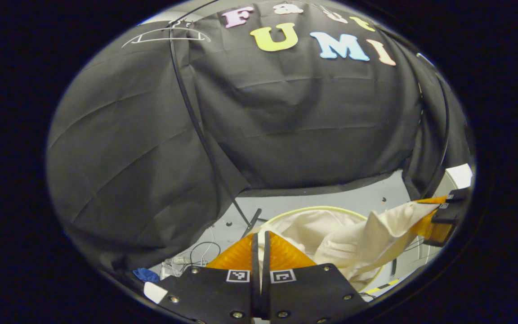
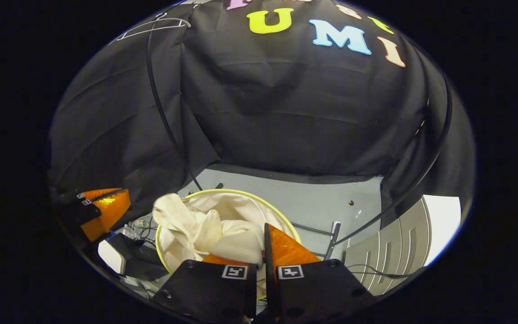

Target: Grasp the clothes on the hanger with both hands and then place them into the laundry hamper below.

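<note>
In the left gripper view, my left gripper [image 1: 260, 252] sits at the bottom with its 2 fingers pressed together, only a thin slit between them; I cannot make out any cloth in that slit. Just beyond its tips is the laundry hamper [image 1: 286, 213], a round basket with a pale yellow rim standing on the grey floor [image 1: 367, 198]. Its near rim is hidden behind my fingers. The white clothes [image 1: 353, 236] lie partly inside the hamper and stretch over its far-right rim up to my right gripper [image 1: 439, 216], which shows at the edge of the view beside the hamper; one end of the cloth meets its fingers, though its far side is cut off. Well above the hamper, a bare white hanger [image 1: 164, 38] hangs at the top of a thin black pole [image 1: 196, 126]. Loose cables [image 1: 196, 254] lie on the floor left of the hamper, too tangled to sort out.

In the right gripper view, my right gripper [image 2: 262, 252] is pinching a fold of the clothes [image 2: 205, 229], the cloth covering most of one finger. The rest is bunched inside the hamper [image 2: 241, 193], directly ahead of the fingers. Left of the hamper my left gripper [image 2: 101, 209] shows, partly cut off, fingers close together. The hanger [image 2: 151, 27] is high above the hamper.
</note>
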`<state>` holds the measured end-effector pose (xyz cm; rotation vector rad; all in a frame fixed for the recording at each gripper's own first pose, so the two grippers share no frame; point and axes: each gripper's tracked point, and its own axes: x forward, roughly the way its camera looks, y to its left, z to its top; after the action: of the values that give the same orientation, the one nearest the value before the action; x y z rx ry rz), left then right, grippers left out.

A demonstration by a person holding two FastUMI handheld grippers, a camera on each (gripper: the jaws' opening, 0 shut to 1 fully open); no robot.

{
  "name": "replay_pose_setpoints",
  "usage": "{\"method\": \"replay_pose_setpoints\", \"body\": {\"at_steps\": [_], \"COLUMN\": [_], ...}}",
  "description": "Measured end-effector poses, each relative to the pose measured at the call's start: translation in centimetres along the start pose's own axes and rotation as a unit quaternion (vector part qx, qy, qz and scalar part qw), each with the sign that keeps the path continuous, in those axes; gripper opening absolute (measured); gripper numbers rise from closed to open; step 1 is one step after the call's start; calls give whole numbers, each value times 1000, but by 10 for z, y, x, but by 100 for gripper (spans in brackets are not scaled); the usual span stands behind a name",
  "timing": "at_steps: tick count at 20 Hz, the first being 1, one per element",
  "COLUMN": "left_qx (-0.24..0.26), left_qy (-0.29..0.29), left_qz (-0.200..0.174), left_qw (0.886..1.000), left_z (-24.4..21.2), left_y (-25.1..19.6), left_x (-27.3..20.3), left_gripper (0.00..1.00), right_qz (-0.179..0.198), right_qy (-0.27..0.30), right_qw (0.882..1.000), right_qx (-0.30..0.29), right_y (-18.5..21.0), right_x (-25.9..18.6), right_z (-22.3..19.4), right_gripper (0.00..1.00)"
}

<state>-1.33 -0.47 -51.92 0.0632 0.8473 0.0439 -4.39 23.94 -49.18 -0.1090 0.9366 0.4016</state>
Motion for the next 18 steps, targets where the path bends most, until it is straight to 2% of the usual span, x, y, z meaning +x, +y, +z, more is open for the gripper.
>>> {"method": "replay_pose_setpoints", "body": {"at_steps": [1, 3, 4, 5, 6, 8, 10, 13, 18], "left_qx": [-2, -7, -11, -15, -21, -22, -16, -22, -29], "left_qy": [3, 14, 19, 23, 25, 24, 18, -8, -86], "left_qz": [-3, -11, -13, -15, -24, -21, -10, -8, -22], "left_qw": [1000, 1000, 1000, 1000, 999, 999, 1000, 1000, 996], "left_z": [-6, -11, -13, -13, -14, -12, -10, 18, 103], "left_y": [3, 3, 3, 3, 0, 3, 17, 27, 46], "left_x": [-2, -4, -6, -8, -9, -17, -26, -46, -95], "left_gripper": [2, 1, 2, 4, 11, 55, 100, 98, 100], "right_qz": [-1, 8, 7, 9, 10, 6, 3, -2, -25], "right_qy": [3, -6, -15, -20, -23, -33, -43, -68, -140], "right_qw": [1000, 1000, 1000, 1000, 1000, 999, 999, 998, 990], "right_qx": [-2, 1, -1, -3, -5, -11, -11, -10, 6], "right_y": [1, 7, 6, 9, 10, 8, 7, 4, -12], "right_x": [0, -5, -7, -13, -16, -21, -31, -55, -119], "right_z": [1, 8, 18, 23, 29, 36, 44, 65, 120], "right_gripper": [11, 28, 40, 43, 62, 100, 99, 99, 99]}}
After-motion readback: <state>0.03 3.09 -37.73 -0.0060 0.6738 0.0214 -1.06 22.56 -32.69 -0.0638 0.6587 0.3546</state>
